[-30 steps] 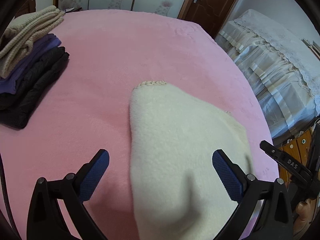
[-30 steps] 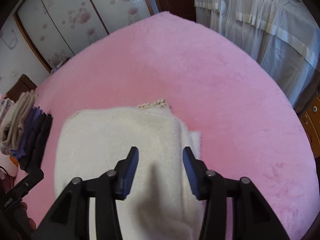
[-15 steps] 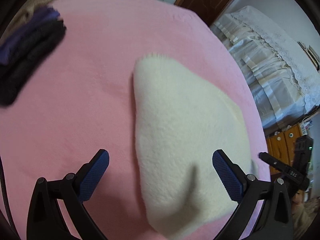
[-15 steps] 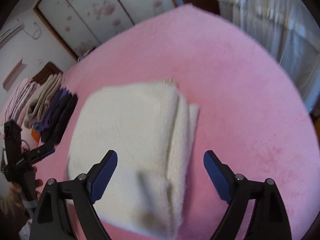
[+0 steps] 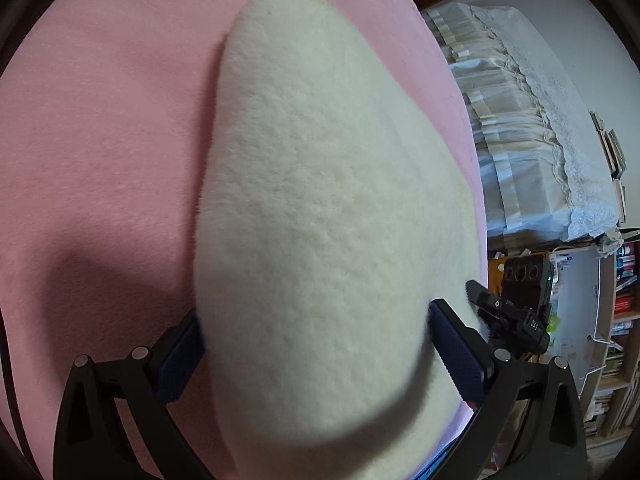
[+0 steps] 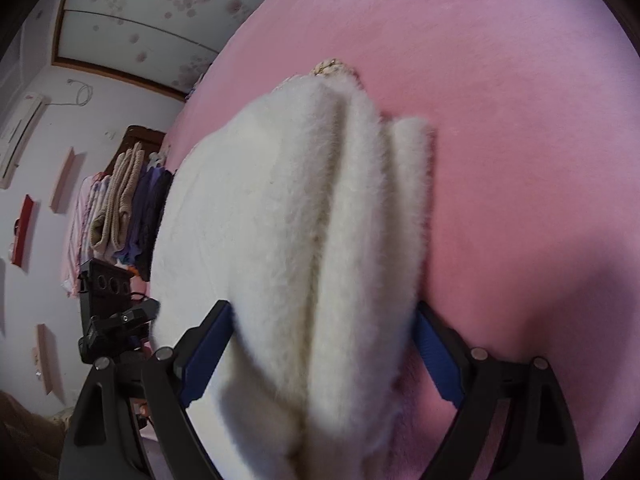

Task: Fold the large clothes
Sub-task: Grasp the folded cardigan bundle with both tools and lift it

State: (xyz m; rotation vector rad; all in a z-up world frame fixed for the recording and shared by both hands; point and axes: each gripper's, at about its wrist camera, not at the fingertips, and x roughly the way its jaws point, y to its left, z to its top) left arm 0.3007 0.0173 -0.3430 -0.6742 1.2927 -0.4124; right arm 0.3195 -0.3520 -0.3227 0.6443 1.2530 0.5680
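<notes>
Both grippers have pushed in low against the folded garment since half a second ago, so it now fills each view and its near edge sits between the jaws. Largest is the pink bed (image 5: 104, 128), spreading left and far. On it lies the cream fleece garment (image 5: 320, 208), folded into a thick bundle whose stacked layers show as ridges on its right side in the right wrist view (image 6: 320, 208). Far left of it, a stack of folded clothes (image 6: 128, 208) in beige, purple and black rests at the bed's edge. The left gripper (image 5: 316, 348) straddles the bundle's near left corner, jaws spread wide, pads beside the fleece, not clenched. The right gripper (image 6: 320, 352) likewise brackets the layered right edge, jaws released.
</notes>
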